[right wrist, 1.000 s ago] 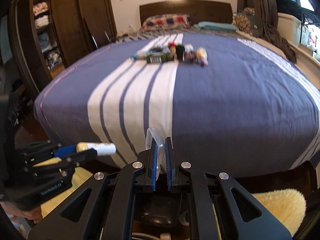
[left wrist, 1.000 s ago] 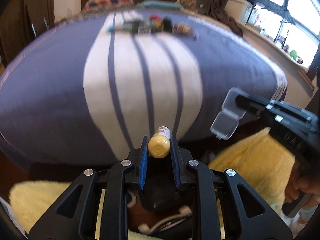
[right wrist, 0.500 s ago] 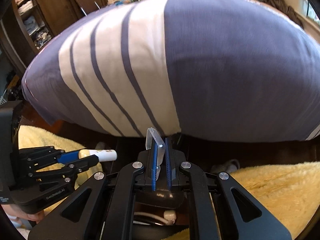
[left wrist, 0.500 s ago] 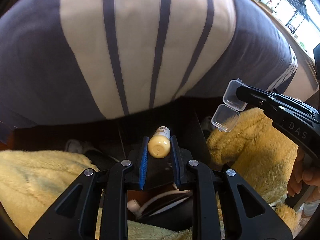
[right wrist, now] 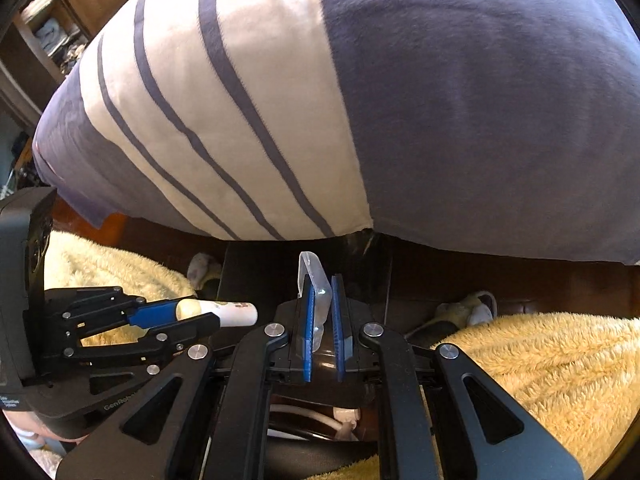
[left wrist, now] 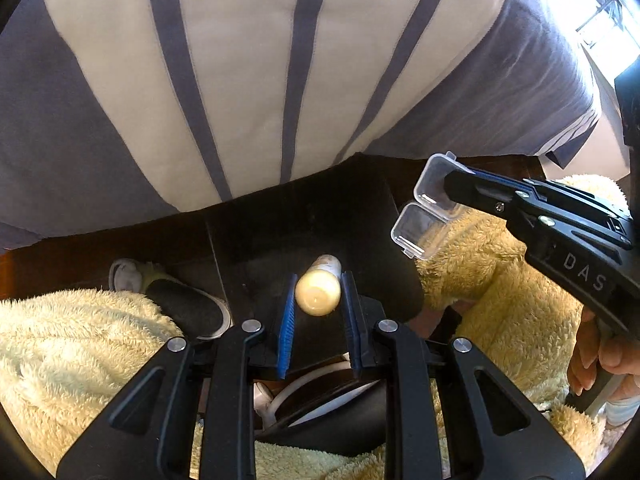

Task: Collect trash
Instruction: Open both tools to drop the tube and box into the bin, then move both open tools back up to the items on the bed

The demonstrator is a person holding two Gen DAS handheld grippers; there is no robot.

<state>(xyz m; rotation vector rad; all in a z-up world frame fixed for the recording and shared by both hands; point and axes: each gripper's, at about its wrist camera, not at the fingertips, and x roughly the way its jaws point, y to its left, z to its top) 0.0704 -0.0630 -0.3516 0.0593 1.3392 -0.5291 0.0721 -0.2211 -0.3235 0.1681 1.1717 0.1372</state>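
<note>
Place: a home bedroom
Bed [right wrist: 440, 100]: grey-blue cover, white striped band
Floor: fluffy yellow rug [left wrist: 72, 344], slipper [left wrist: 188, 308]
Left edge: wooden shelving [right wrist: 60, 28]

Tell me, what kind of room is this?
Most likely a bedroom: a bed with a blue-and-white striped bedspread fills the view, slippers sit on the dark floor, and shelves of folded clothes stand alongside.

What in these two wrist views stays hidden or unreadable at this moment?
- Left wrist view: the bottle shows mostly its base; its label cannot be read.
- Both views: the dark bin under the bed edge; its inside is black shadow, contents unseen.
- Right wrist view: the clear box is edge-on; whether anything is inside cannot be told.
- The person: only a hand at the frame edge.
</note>
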